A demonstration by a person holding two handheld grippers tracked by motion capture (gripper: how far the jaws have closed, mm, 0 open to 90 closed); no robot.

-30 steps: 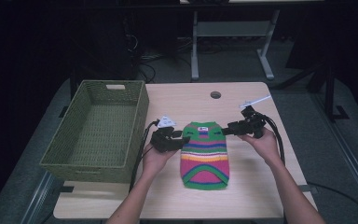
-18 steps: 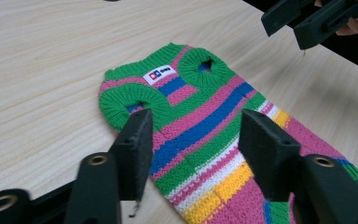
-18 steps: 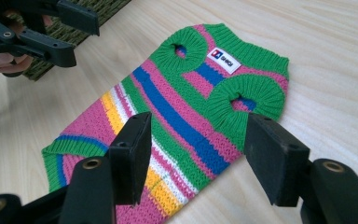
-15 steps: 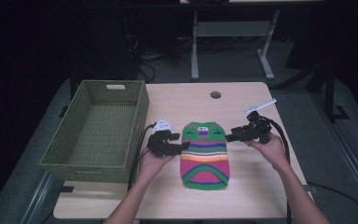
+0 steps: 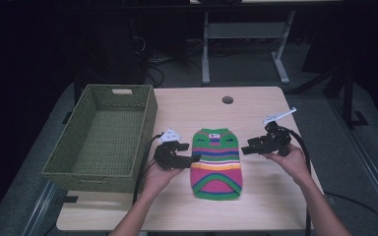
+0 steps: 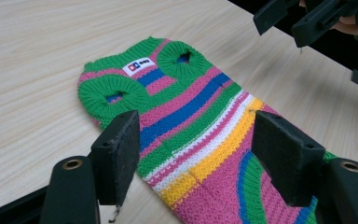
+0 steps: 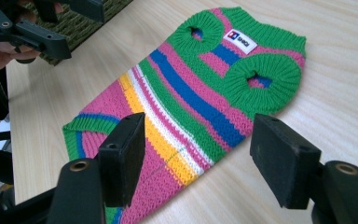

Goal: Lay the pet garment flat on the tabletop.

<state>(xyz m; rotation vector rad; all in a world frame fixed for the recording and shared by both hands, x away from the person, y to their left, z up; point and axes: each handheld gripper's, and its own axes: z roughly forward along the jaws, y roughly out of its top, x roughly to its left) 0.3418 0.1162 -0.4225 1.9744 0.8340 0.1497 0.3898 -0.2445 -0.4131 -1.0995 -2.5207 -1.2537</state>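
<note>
Striped sweater point(image 5: 216, 161) lying flat between two grippers

Left gripper point(image 5: 195, 158) and right gripper point(image 5: 246, 149) fingers, just opening, are standing apart, gripping nothing; the sweater is resting on the surface point(image 5: 256, 110) just beyond both fingertips.

Wooden table point(image 5: 256, 105) — striped sweater point(image 5: 216, 162), green basket point(image 5: 103, 135).

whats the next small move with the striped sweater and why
Probably draw both hands back a little, then choose a fresh grip. The striped sweater lies flat on the table, apart from the green basket. The left hand-held gripper and right hand-held gripper have just been opening, nothing pinched between their jaws.
</note>
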